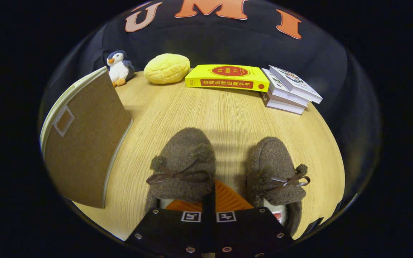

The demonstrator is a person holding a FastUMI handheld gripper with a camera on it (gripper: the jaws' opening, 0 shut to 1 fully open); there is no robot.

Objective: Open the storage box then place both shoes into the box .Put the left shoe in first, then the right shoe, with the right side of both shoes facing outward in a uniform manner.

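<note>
Your tongs are closed together, the two fingers side by side with only a thin seam between them and nothing gripped. They sit low at the near edge of the surface, pointing into the gap between the two shoes.

The left shoe lies just left of the fingers, toe pointing toward the far edge, its bow tied across the top. The right shoe lies just right of the fingers, toe also pointing away, bow on its outer side. The two shoes rest side by side near the near edge, apart from each other, with bare surface between them. You can see the pale lining at the heel opening of each.

The box stands at the left edge of the surface, its lid closed. A brown fabric face with pale trim is turned toward the shoes, and a small framed label pocket sits near its upper part. It is near the left shoe but not touching it.

Along the far edge you have a penguin toy at the far left corner, just behind the box, then a yellow bun-shaped cushion beside it, then a yellow book lying flat, and a stack of books toward the far right corner, touching the yellow book.
</note>
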